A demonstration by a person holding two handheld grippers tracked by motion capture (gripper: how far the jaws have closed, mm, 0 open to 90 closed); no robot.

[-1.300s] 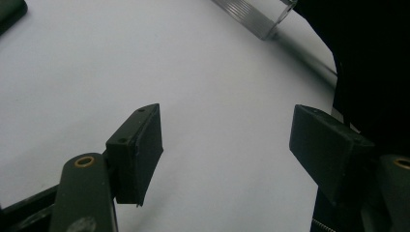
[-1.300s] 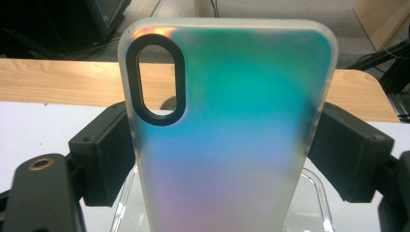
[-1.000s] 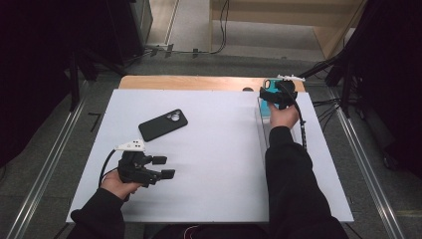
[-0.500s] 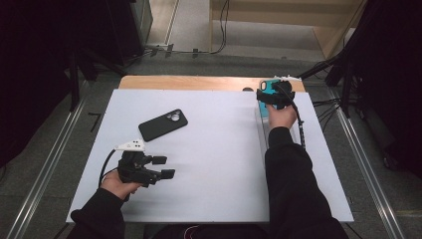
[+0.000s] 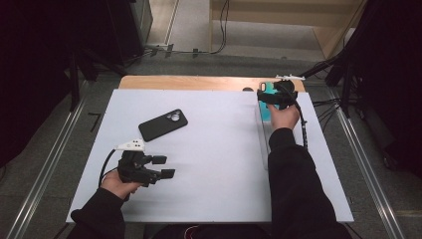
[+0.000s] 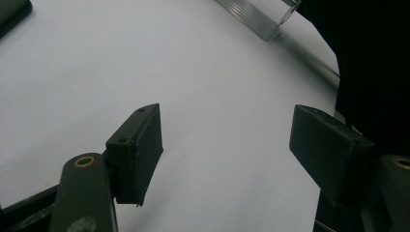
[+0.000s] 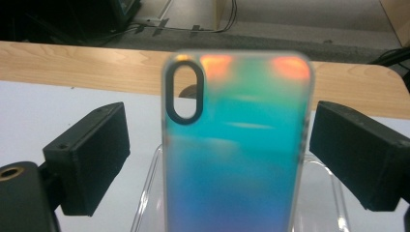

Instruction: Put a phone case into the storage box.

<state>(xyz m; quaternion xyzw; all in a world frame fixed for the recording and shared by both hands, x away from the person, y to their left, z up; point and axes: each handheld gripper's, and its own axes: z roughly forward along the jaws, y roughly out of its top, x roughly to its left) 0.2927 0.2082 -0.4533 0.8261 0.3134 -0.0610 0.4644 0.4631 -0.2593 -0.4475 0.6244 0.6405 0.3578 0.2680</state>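
High view: the right gripper (image 5: 272, 95) sits at the far right of the white table (image 5: 219, 149), over the teal case (image 5: 267, 102). The case stands in a clear holder (image 5: 263, 144) that runs along the table's right side. The left gripper (image 5: 161, 167) rests low at the near left, jaws spread, nothing between them. A black phone (image 5: 162, 125) lies face down between the two grippers, well apart from both.

Left gripper view: the left gripper (image 6: 227, 150) has its jaws released and wide, with bare table (image 6: 96, 72) between them. The end of the holder (image 6: 256, 19) shows at the top, the phone's corner (image 6: 12, 12) at the top left.

Right gripper view: the case (image 7: 237, 145) stands upright between the jaws of the right gripper (image 7: 217, 154). The jaws have just been opening; a gap shows between each pad and the case edge, so the case is released. Its lower part sits in the holder (image 7: 145, 193). The camera cutout is at the upper left.
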